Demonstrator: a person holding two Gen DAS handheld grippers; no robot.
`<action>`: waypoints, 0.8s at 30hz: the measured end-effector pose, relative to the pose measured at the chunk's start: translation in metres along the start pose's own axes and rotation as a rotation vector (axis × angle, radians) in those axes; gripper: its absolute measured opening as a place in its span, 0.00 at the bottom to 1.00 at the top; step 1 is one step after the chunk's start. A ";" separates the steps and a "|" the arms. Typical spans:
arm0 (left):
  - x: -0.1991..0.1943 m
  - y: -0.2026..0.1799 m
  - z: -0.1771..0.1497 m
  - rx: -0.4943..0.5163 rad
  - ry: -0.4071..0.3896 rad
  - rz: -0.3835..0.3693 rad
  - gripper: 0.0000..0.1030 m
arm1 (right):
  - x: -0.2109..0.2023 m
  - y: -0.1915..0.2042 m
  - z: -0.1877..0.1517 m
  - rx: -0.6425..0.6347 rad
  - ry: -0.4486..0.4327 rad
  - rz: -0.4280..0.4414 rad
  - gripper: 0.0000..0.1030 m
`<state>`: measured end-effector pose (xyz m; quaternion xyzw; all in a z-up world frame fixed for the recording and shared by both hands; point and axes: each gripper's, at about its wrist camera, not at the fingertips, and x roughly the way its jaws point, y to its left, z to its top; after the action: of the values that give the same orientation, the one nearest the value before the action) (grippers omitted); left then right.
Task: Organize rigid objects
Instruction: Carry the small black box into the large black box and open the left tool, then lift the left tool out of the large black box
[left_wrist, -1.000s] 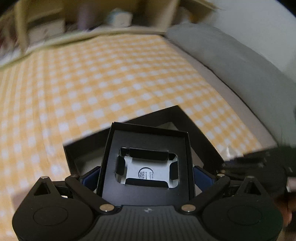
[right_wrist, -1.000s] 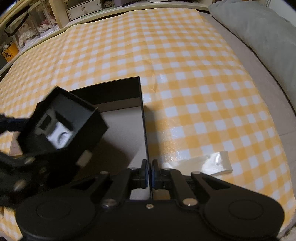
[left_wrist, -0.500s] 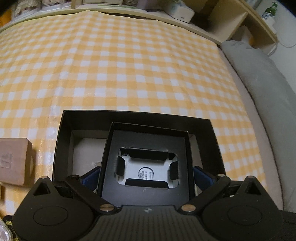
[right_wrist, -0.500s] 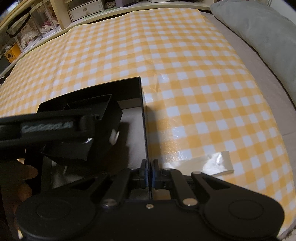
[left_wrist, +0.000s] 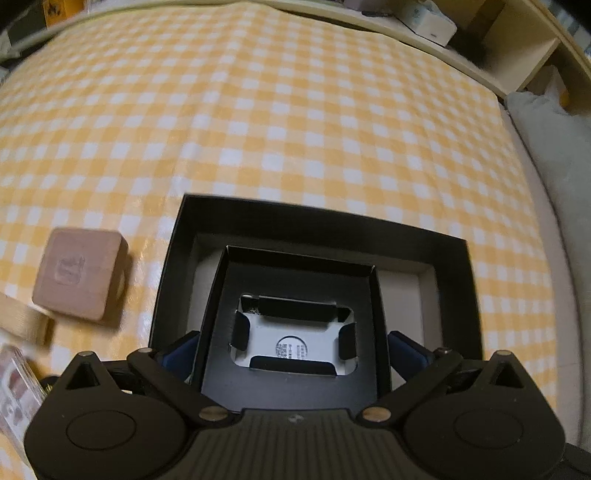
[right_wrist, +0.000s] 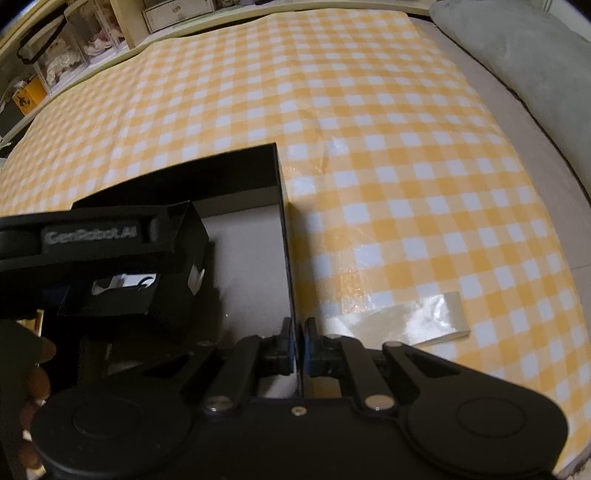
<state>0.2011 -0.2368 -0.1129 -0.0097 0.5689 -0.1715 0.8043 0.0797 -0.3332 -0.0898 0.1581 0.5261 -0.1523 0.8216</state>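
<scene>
We have the small black insert box (left_wrist: 295, 325) held over the large black box (left_wrist: 450, 266), low inside its walls but not yet set on its pale floor. The wooden block (left_wrist: 79, 273) lies just left of the large box on the checked surface (left_wrist: 295, 129), so we judge the organizing partly done. Our left tool (left_wrist: 295, 354) grips the insert by its two side walls. Our right tool (right_wrist: 298, 347) is clenched on the large box's right wall, steadying it.
</scene>
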 end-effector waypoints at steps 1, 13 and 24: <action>-0.003 0.003 -0.003 -0.007 0.003 -0.023 0.99 | 0.001 -0.001 0.000 0.000 0.001 0.001 0.05; -0.033 -0.004 0.001 0.110 -0.014 -0.233 0.54 | 0.001 -0.003 0.001 0.000 0.001 0.002 0.05; 0.004 -0.025 -0.011 0.094 0.065 -0.160 0.32 | 0.001 -0.003 0.001 0.000 0.001 0.002 0.05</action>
<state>0.1861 -0.2594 -0.1154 -0.0118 0.5835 -0.2619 0.7686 0.0795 -0.3368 -0.0904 0.1587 0.5262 -0.1513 0.8216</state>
